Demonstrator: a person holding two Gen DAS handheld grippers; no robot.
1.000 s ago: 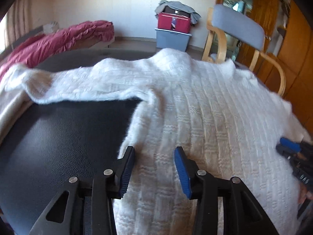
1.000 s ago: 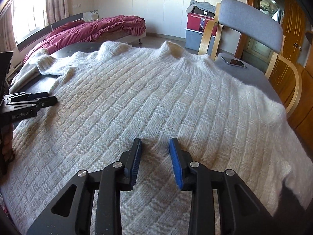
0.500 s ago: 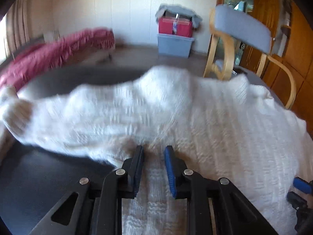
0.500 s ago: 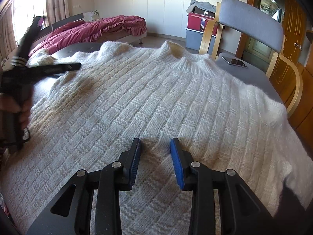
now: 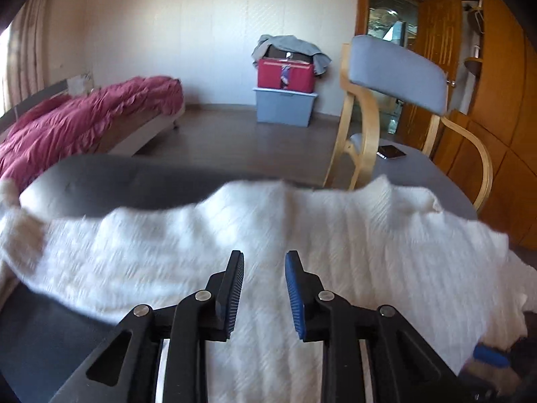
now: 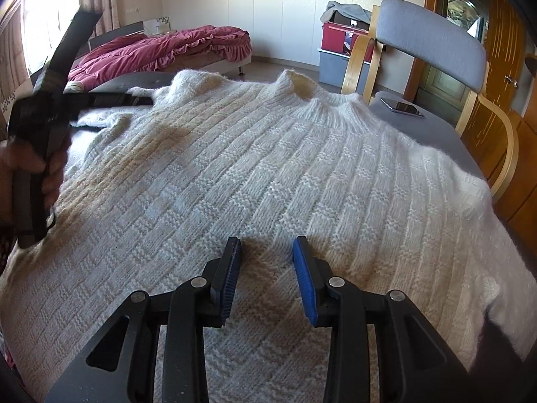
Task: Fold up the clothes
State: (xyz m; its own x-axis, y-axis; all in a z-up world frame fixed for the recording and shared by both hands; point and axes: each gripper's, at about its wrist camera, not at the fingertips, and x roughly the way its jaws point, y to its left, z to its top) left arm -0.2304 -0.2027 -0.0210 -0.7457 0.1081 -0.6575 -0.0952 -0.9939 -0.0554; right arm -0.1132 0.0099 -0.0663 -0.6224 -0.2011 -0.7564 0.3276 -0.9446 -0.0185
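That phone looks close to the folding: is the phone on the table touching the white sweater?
Apart. The right wrist view shows bare grey table between the phone and the sweater collar.

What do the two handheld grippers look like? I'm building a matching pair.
Both the left gripper and right gripper have black plastic scissor-like linkage arms with silver round pivot pins, and two flat fingers faced with ribbed blue pads. No cables or sleeves show.

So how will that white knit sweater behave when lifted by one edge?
Probably floppy: the white knit sweater sags over the edge of the table. The thick fuzzy knit suggests bulky but fairly light, and likely grippy rather than slippery.
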